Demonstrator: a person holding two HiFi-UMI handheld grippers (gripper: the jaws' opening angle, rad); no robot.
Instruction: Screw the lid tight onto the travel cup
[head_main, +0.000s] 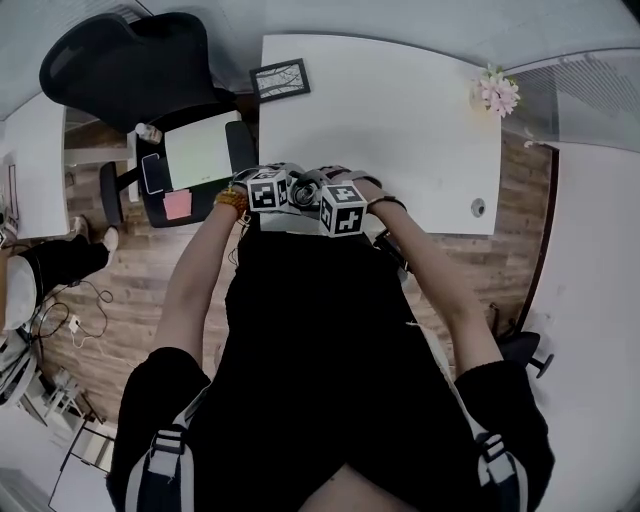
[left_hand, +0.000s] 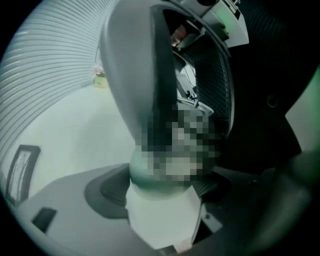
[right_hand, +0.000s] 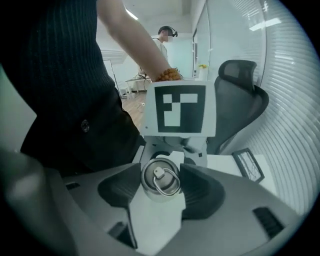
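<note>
Right tongs (right_hand: 160, 175) clamp the ringed lid (right_hand: 160, 181); left tongs (left_hand: 162, 189) seemingly pinch the travel cup (left_hand: 125, 90).

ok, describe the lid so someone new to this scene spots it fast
Look at the near edge of the white table, in front of the person. The lid sits between the jaws of the right gripper: a small round metal cap. Its wire ring on top sets it apart from the smooth travel cup in the left gripper.
</note>
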